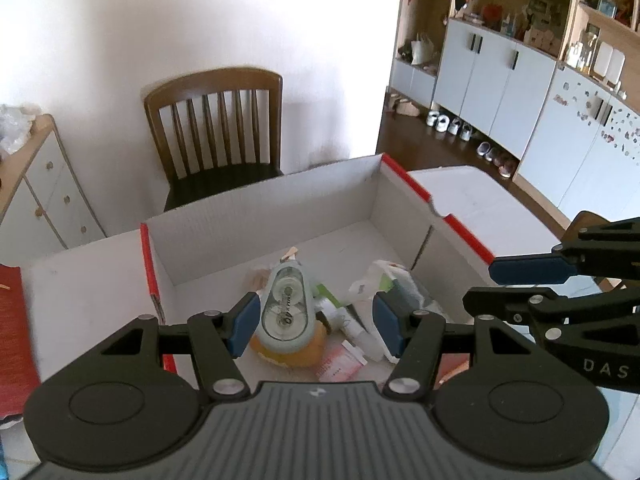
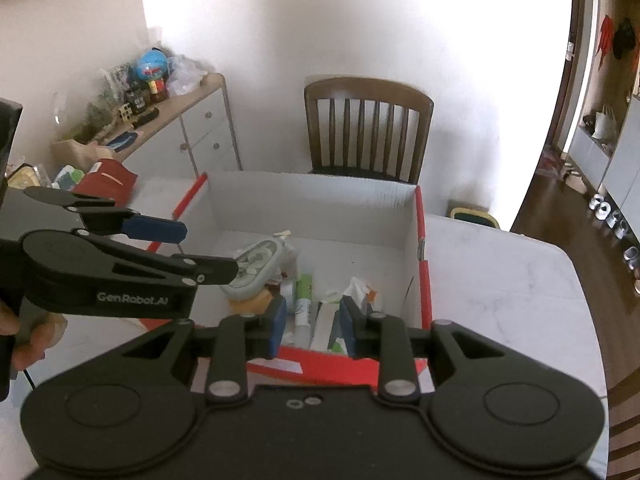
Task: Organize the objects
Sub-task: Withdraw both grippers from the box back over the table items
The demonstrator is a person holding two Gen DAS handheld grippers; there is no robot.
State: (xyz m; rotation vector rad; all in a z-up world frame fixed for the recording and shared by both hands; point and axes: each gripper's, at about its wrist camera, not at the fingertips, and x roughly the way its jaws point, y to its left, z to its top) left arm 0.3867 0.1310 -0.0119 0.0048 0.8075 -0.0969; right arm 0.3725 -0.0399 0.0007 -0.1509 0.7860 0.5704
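Observation:
A white cardboard box with red rims (image 1: 404, 178) (image 2: 420, 240) stands on the table. Inside lie a pale green correction tape dispenser (image 1: 284, 308) (image 2: 256, 266) on an orange thing (image 1: 288, 354), small tubes and packets (image 2: 304, 300), and a crumpled white bag (image 1: 376, 280). My left gripper (image 1: 314, 326) is open and empty, hovering over the box with the dispenser between its blue pads; it also shows in the right wrist view (image 2: 192, 248). My right gripper (image 2: 312, 328) is open and empty above the box's near rim; it also shows in the left wrist view (image 1: 516, 280).
The box sits on a white marble table (image 2: 500, 280). A brown wooden chair (image 1: 216, 128) (image 2: 366, 132) stands behind it by the wall. A sideboard with clutter (image 2: 160, 120) is at the left, red cloth (image 1: 14, 336) on the table's left side.

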